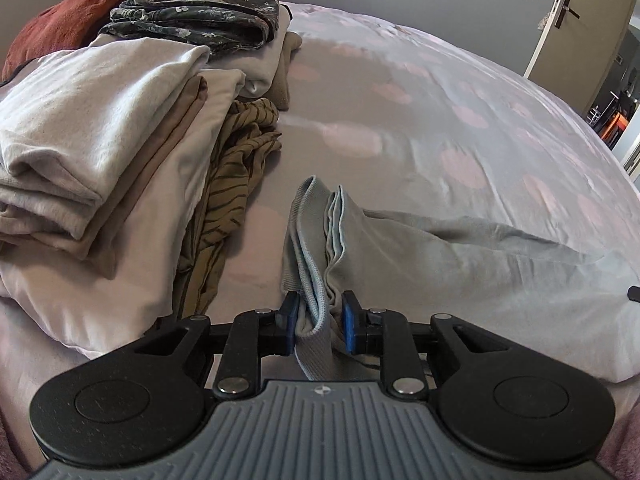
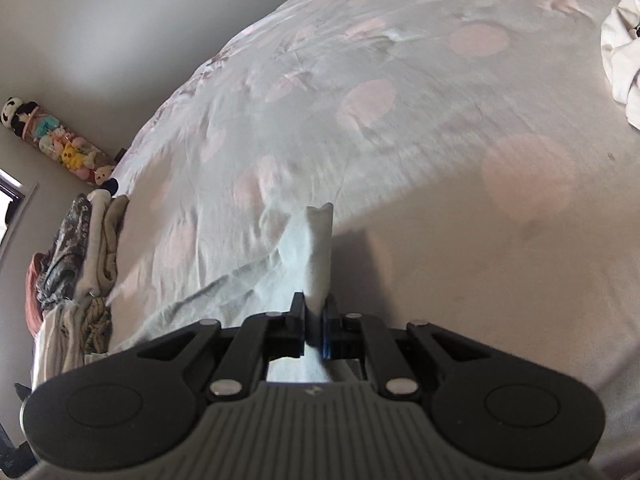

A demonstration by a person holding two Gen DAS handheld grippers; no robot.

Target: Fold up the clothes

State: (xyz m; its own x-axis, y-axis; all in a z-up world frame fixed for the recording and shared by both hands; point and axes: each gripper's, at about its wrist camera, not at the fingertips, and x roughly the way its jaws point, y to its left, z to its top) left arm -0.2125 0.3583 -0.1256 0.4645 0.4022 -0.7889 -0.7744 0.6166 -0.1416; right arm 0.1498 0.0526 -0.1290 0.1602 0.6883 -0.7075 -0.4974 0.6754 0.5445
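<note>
Left tool (image 1: pixel 319 318) clamps grey garment (image 1: pixel 400 248) | right tool (image 2: pixel 314 326) pinches same garment | no readable writing

place: we take this for a home bedroom | bed: wide bed (image 1: pixel 460 92) under a pale cover with pink dots | laundry: folded clothes (image 1: pixel 100 140) stacked on it | wall: hanging row of soft toys (image 2: pixel 60 144) | exit: open door (image 1: pixel 576 20) with lever handle
</note>
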